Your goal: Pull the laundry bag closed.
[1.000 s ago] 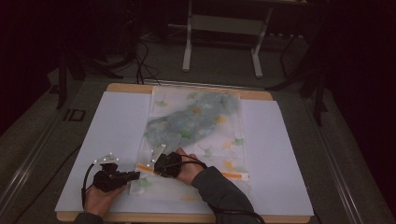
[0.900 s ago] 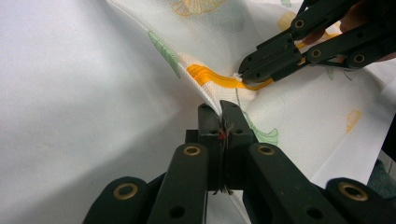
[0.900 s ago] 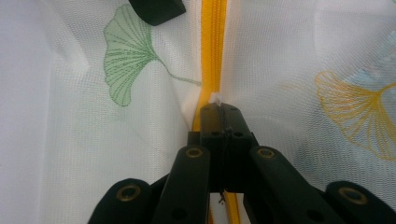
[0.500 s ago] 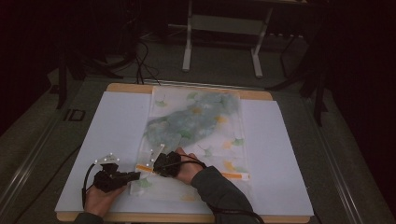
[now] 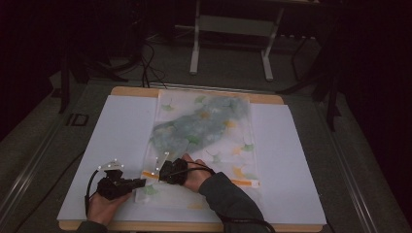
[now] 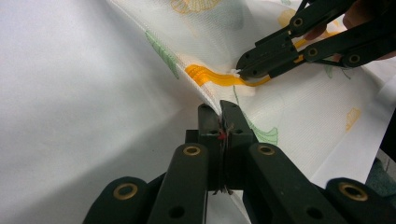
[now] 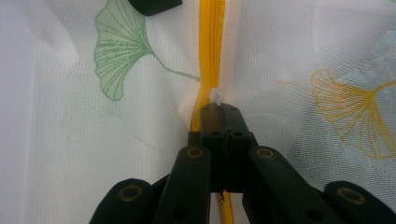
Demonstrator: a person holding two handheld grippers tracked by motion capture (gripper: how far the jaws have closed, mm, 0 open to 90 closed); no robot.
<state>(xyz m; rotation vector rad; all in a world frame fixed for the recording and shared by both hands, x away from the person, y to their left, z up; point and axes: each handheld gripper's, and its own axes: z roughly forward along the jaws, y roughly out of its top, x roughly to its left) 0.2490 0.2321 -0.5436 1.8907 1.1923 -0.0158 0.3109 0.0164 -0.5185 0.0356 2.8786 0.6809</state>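
We clamp the left gripper on the mesh bag edge at the table's near side; just beyond, the right gripper pinches its yellow zipper; the bag extends away lengthwise

I see a dark room around my white-topped table. Behind it, a pale metal stand and cables sit on grey floor.

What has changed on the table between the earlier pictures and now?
Nothing visibly changed. The left gripper stays shut on the edge of the mesh bag, the right gripper stays shut at the yellow zipper, and the bag lies as before on the white table sheet.
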